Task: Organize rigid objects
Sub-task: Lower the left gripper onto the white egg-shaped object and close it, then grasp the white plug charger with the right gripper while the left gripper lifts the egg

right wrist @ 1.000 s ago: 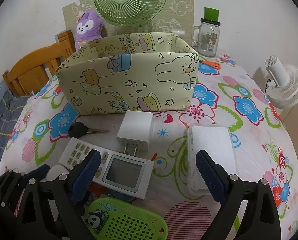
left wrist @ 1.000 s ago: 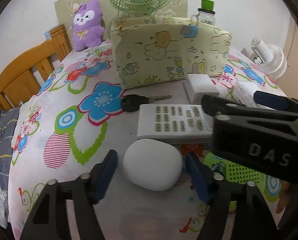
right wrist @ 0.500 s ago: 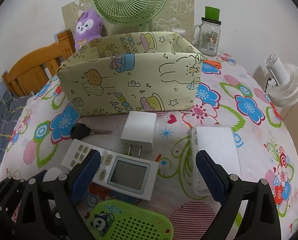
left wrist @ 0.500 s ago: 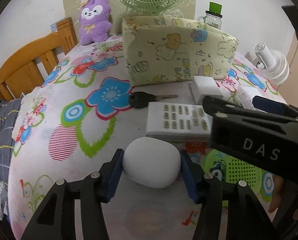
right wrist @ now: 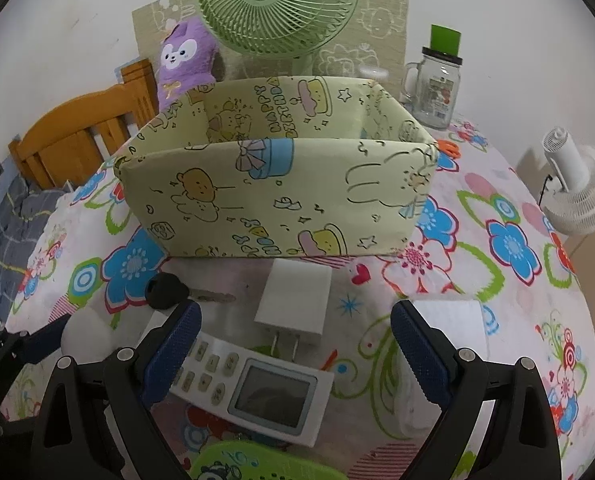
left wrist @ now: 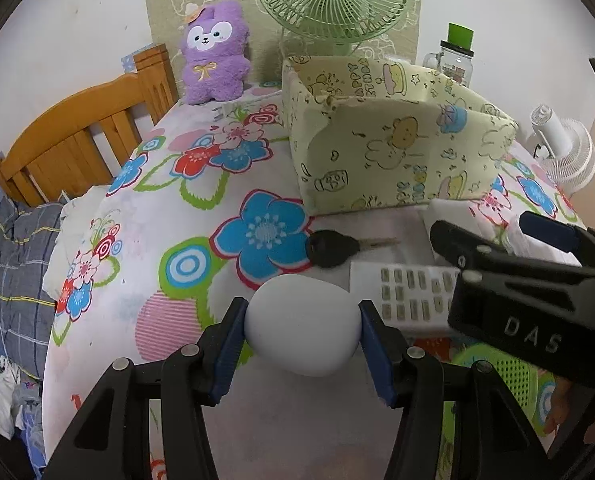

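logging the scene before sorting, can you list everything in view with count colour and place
egg-shaped object: 1, white, between the left tool's pads
remote: 1, white, front centre
charger: 1, white, behind the remote
key: 1, black head, left of the charger
white box: 1, right of the charger
green item: 1, perforated, near edge
storage box: 1, pale yellow cartoon print, open, mid table
fan: 1, green, behind the storage box
plush toy: 1, purple, back left
jar: 1, clear, green lid, back right
small fan: 1, white, far right
tablecloth: 1, floral
left tool: shut on the egg-shaped object
right tool: open, over the remote
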{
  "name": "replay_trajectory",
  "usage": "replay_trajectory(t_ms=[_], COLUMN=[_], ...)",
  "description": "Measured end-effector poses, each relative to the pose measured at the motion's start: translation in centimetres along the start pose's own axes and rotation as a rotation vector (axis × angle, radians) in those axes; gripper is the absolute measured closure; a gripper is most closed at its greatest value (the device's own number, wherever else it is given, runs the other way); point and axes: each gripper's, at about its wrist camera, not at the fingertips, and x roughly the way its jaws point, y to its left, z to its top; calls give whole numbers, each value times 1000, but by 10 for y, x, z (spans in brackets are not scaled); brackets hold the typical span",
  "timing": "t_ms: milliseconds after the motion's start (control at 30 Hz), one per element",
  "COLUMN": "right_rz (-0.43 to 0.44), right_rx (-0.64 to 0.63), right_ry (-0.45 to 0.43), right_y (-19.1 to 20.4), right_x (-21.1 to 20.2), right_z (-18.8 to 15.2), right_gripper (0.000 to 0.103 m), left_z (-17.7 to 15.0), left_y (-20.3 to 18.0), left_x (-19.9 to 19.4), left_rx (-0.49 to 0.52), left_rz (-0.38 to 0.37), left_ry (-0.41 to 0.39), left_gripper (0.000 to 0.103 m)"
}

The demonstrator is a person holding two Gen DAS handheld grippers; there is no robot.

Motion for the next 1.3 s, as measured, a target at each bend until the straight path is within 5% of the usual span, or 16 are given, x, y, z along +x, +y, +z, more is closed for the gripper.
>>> replay_trajectory(t_ms=[633,800,1000,1067,1300], right_rz=[26,8,18,41,20], right_rx=[52,93,114,109,105], right_ry=[67,110,129,131,135], right_y=[-11,-16,-16,-13,-9], right_x=[31,43,48,47,47], right_z=[16,18,17,17,19], right_gripper=[21,37,44,55,58], left_z=[30,34,36,37,38], left_y=[-3,-3,-5,-7,-8], left_x=[27,34,39,41,45], left_rx=[12,2,9,15,21], left_rz=[-9,0,6,9,15], left_ry=[-12,6,12,12,21], left_gripper=[46,46,46,46,46])
